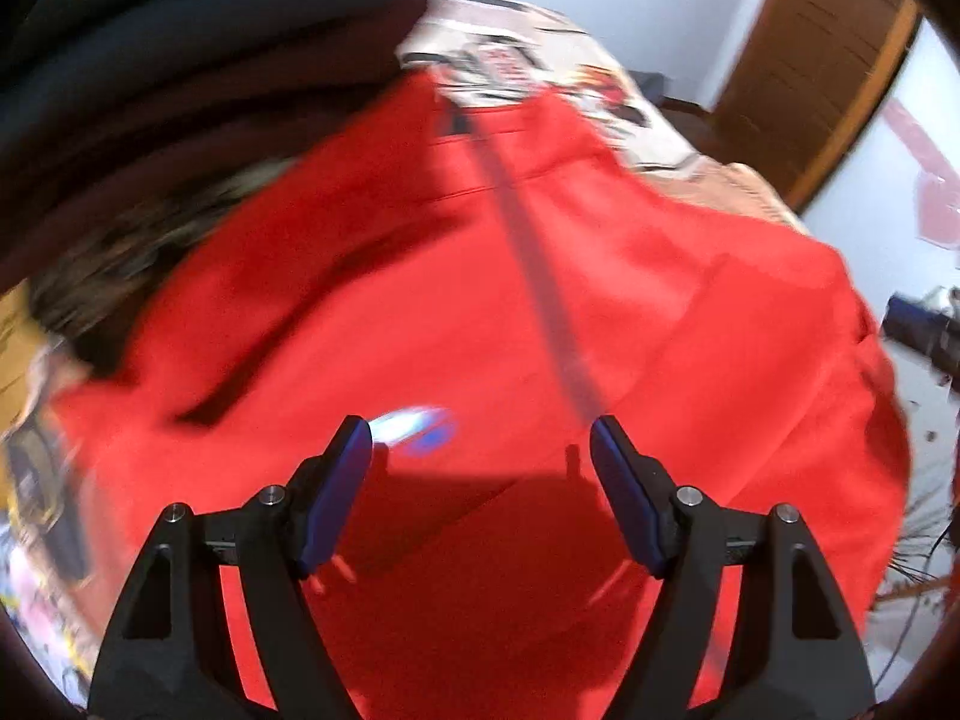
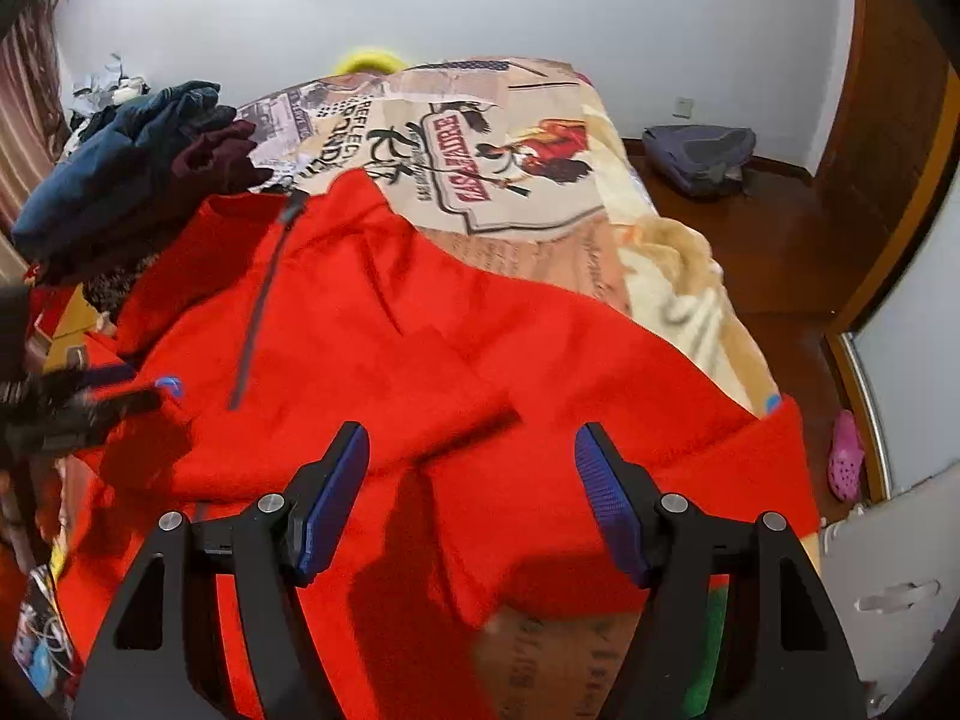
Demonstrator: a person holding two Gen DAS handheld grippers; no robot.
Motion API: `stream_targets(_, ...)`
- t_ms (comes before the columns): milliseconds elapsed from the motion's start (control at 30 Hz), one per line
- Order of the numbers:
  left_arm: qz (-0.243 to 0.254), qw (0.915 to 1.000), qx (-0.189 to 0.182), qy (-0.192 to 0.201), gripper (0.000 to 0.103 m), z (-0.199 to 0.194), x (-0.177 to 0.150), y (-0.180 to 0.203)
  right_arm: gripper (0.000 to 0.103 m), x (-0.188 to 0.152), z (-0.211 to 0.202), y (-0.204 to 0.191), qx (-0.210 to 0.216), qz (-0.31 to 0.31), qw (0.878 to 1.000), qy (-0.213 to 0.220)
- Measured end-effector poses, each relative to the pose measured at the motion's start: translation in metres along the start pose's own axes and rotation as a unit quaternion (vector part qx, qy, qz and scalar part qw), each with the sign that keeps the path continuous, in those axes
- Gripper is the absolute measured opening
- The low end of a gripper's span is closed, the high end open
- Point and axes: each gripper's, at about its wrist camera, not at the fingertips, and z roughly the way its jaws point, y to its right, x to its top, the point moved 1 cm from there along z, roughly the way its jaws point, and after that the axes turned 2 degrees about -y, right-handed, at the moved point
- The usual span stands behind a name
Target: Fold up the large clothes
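Note:
A large red jacket (image 2: 420, 348) with a grey zip lies spread on the printed bed cover (image 2: 540, 138). It fills the left wrist view (image 1: 480, 300), which is blurred. My left gripper (image 1: 480, 438) is open and empty just above the jacket, near a small blue and white logo (image 1: 420, 426). It also shows at the left edge of the right wrist view (image 2: 90, 402). My right gripper (image 2: 471, 438) is open and empty above the jacket's near part, over a fold of red cloth.
A pile of dark blue and maroon clothes (image 2: 138, 168) sits on the bed's far left. A grey backpack (image 2: 699, 159) lies on the wooden floor, a pink shoe (image 2: 846, 453) at the right. A brown door (image 1: 804, 60) stands beyond the bed.

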Motion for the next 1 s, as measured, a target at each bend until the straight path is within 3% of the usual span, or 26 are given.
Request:
stream_targets(300,0.073,0.9942,-0.048,-0.063,0.074,0.082,0.051,0.100,0.068,-0.020,0.000,0.034,0.003,0.036,0.999,-0.004)
stream_targets(400,0.093,0.9937,-0.038,-0.050,0.074,0.089,0.056,0.117,0.068,-0.025,0.002,0.041,0.010,0.044,0.999,-0.005)
stream_targets(433,0.099,0.9926,-0.051,-0.050,0.066,0.089,0.057,0.122,0.068,-0.026,0.003,0.043,0.012,0.047,0.999,-0.005)
stream_targets(533,0.112,0.9891,-0.077,-0.056,0.031,0.089,0.056,0.134,0.068,-0.028,0.006,0.046,0.016,0.052,0.998,-0.007)
stream_targets(600,0.119,0.9892,-0.066,-0.055,0.009,0.087,0.056,0.138,0.068,-0.029,0.006,0.046,0.020,0.056,0.998,-0.007)
stream_targets(767,0.113,0.9922,-0.041,-0.033,0.002,0.064,0.063,0.132,0.068,-0.029,-0.003,0.043,0.031,0.061,0.998,0.005)
stream_targets(1000,0.116,0.9907,-0.055,0.045,0.002,-0.025,0.072,0.145,0.068,-0.029,-0.029,0.040,0.029,0.065,0.997,0.032)
